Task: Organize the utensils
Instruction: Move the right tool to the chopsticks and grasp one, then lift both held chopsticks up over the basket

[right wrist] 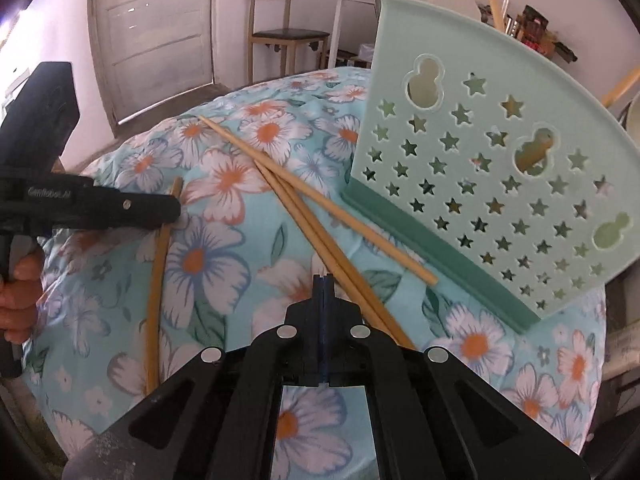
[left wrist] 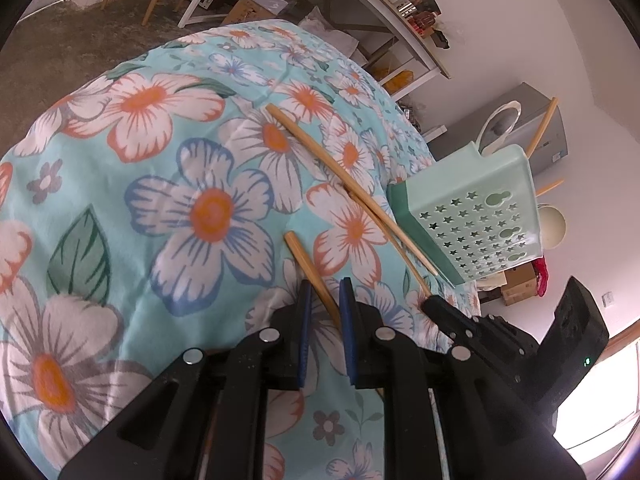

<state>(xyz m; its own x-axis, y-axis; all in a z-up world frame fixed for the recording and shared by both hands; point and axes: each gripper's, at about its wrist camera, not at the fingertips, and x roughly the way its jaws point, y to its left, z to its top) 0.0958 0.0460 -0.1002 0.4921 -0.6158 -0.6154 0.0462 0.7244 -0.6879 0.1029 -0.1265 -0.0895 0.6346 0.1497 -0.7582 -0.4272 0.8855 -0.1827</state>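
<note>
Several wooden chopsticks lie on the floral cloth (left wrist: 120, 200). One single chopstick (left wrist: 310, 268) runs between the blue pads of my left gripper (left wrist: 326, 292), whose jaws stand a little apart around it. In the right wrist view this chopstick (right wrist: 160, 264) lies at the left, under the left gripper (right wrist: 172, 210). A pair of chopsticks (right wrist: 316, 232) and a third one (right wrist: 320, 200) lie crossed beside the mint utensil holder (right wrist: 500, 160). My right gripper (right wrist: 323, 280) is shut and empty, its tip next to the pair. The holder (left wrist: 476, 216) has utensils standing in it.
The cloth-covered table drops off at its rounded edges. A wooden chair (right wrist: 280, 36) and a door (right wrist: 156, 32) stand behind. A shelf table (left wrist: 380, 12) and a grey cabinet (left wrist: 520, 132) are by the wall.
</note>
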